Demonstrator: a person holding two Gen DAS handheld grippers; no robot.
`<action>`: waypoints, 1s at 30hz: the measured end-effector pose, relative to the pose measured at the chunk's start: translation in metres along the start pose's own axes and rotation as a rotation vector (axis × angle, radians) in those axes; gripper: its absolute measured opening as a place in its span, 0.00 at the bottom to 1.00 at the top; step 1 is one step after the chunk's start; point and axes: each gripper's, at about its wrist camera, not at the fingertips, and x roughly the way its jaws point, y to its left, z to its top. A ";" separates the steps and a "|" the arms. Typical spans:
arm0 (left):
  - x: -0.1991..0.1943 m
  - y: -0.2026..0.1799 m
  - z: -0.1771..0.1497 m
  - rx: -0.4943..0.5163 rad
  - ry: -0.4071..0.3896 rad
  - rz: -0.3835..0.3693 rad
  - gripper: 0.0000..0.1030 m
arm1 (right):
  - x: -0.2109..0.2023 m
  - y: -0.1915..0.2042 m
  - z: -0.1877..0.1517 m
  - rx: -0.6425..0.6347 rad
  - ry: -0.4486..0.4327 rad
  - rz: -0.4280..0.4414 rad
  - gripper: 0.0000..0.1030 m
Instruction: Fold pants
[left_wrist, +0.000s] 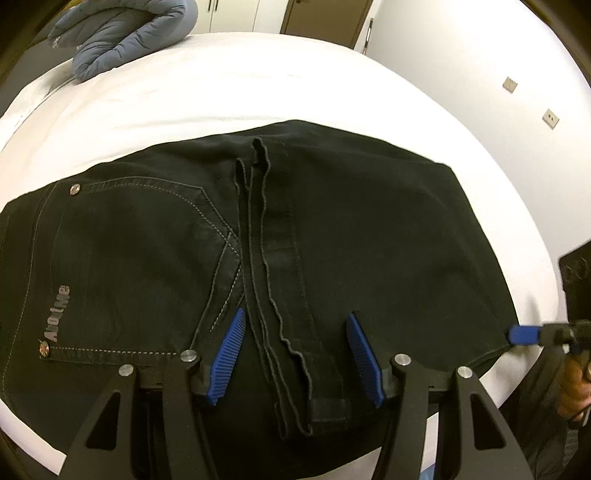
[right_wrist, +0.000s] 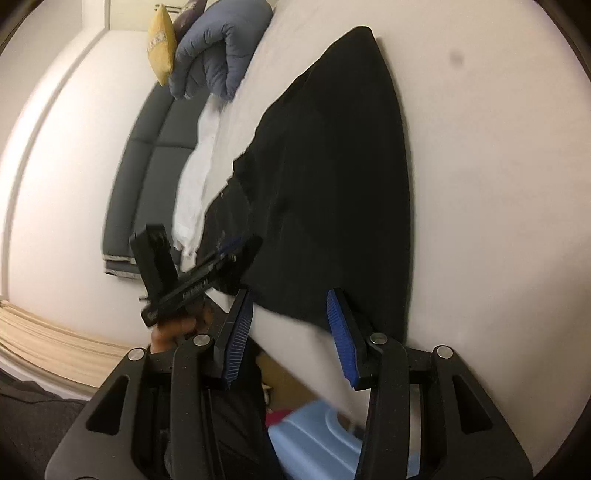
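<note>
Black pants (left_wrist: 332, 236) lie folded flat on a white bed (left_wrist: 221, 81), a back pocket with grey stitching at the left and the leg hems laid over the middle. My left gripper (left_wrist: 297, 325) is open just above the hems, holding nothing. My right gripper (right_wrist: 290, 299) is open at the near corner of the pants (right_wrist: 332, 177), its jaws on either side of the fabric edge. It also shows in the left wrist view (left_wrist: 524, 334) at the pants' right edge. The left gripper shows in the right wrist view (right_wrist: 207, 262).
A blue-grey quilted jacket (left_wrist: 125, 33) lies at the far side of the bed. A yellow cushion (right_wrist: 161, 44) and a dark headboard (right_wrist: 147, 166) stand beyond it. A light blue bin (right_wrist: 314, 439) sits below the bed edge. A white wall (left_wrist: 480, 55) is at the right.
</note>
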 end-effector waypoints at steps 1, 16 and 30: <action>-0.002 0.000 0.000 -0.007 -0.006 -0.005 0.57 | -0.002 0.008 -0.003 -0.014 0.001 -0.007 0.42; -0.139 0.155 -0.067 -0.540 -0.375 -0.031 0.88 | 0.069 0.036 0.044 0.054 -0.028 0.005 0.21; -0.099 0.273 -0.088 -0.967 -0.348 -0.259 0.88 | 0.173 0.156 0.086 -0.014 0.036 0.140 0.72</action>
